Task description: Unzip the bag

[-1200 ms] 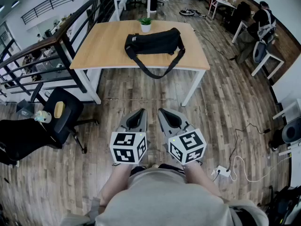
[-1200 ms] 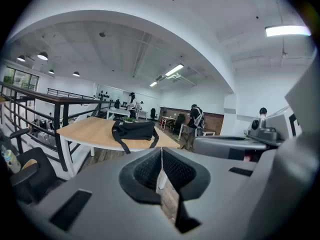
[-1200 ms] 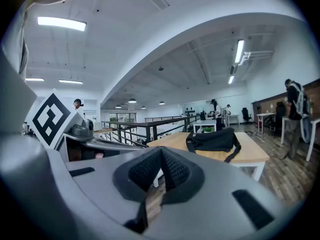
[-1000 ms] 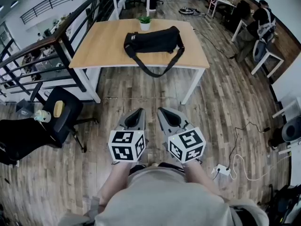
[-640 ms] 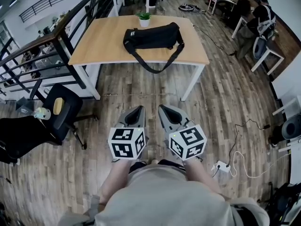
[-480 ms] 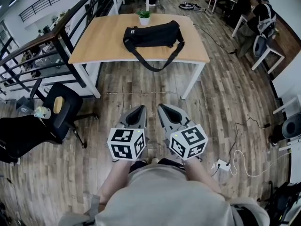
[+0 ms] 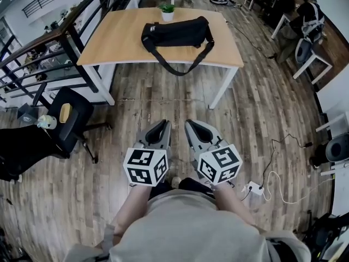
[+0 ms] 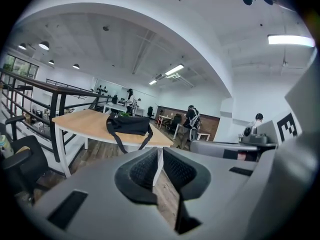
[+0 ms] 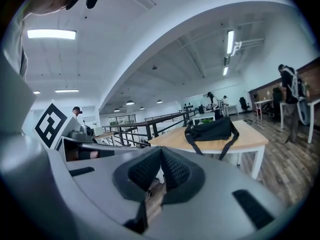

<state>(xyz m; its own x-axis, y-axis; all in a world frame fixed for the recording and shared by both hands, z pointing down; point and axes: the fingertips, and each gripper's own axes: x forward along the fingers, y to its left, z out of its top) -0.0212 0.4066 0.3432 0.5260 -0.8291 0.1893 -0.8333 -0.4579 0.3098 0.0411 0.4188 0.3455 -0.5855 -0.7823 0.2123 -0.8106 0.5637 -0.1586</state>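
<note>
Bag [image 7: 175,33] — long axis left-right (on table [image 7: 112,40])

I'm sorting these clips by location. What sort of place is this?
Probably an open-plan office, perhaps on an upper level: a wooden table, a rolling office chair, a black railing, and a person farther back.

Bag [image 7: 175,33] — black matt cloth with woven strap, table [image 7: 109,48] top pale smooth wood, floor [image 7: 256,102] of grained wood planks, left gripper [image 7: 160,127] and right gripper [image 7: 195,127] — matt grey plastic shells, pads [image 8: 142,168] black, finely ribbed, railing [image 8: 54,129] dark metal.
</note>
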